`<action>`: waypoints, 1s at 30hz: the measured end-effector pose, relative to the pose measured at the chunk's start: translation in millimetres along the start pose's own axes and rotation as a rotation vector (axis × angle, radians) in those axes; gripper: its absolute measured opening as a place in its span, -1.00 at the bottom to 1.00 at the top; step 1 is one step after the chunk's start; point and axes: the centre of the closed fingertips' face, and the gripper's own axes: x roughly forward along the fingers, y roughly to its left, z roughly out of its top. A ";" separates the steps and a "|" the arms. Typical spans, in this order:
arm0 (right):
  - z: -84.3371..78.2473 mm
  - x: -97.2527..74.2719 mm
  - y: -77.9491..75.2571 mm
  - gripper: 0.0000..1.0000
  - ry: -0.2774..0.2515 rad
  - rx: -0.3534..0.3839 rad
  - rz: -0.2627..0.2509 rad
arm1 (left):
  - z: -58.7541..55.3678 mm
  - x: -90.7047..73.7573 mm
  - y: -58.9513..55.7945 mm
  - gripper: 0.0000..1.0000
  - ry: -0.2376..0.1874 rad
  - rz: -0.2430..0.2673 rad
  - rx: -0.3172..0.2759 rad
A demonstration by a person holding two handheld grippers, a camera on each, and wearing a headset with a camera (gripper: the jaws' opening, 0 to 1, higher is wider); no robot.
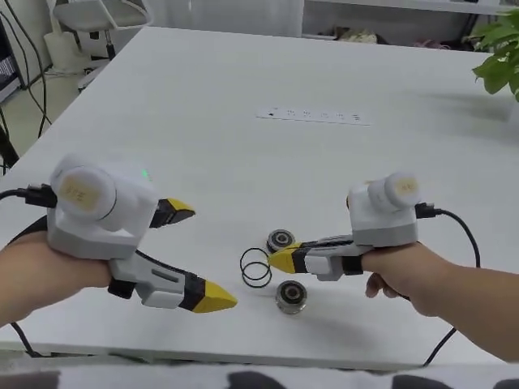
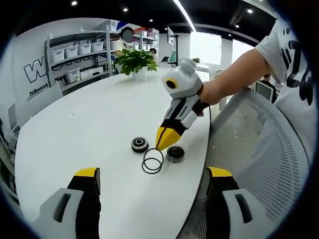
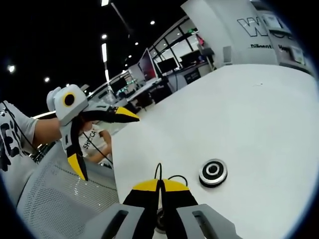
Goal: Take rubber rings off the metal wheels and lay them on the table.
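Two thin black rubber rings (image 1: 255, 268) (image 2: 152, 161) lie overlapping on the white table (image 1: 243, 121). One metal wheel (image 1: 280, 240) (image 2: 139, 144) (image 3: 213, 172) stands just behind them, and a second wheel (image 1: 290, 295) (image 2: 175, 153) lies nearer the front edge. My right gripper (image 1: 278, 259) (image 2: 162, 142) (image 3: 159, 186) is shut, its yellow tips at the rings' right edge; a black ring strand runs out from between them. My left gripper (image 1: 203, 255) (image 2: 153, 177) (image 3: 99, 134) hovers open to the left of the rings, nothing between its jaws.
A flush power strip (image 1: 315, 116) sits in the table's middle. A plant (image 1: 499, 57) (image 2: 133, 59) stands at the far right corner, a chair (image 1: 101, 16) beyond the far left. The table's front edge (image 1: 243, 348) runs just under both hands. A mesh chair back (image 2: 259, 149) is close by.
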 end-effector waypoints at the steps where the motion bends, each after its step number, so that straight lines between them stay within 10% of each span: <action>1: -0.7 0.5 -1.1 -1.00 0.002 0.005 -0.003 | -0.3 -0.5 0.5 0.74 -0.001 0.002 -0.002; 30: -13.4 9.4 -21.0 -1.00 0.034 0.077 -0.070 | -5.8 -0.3 -0.6 0.97 0.012 -0.002 -0.016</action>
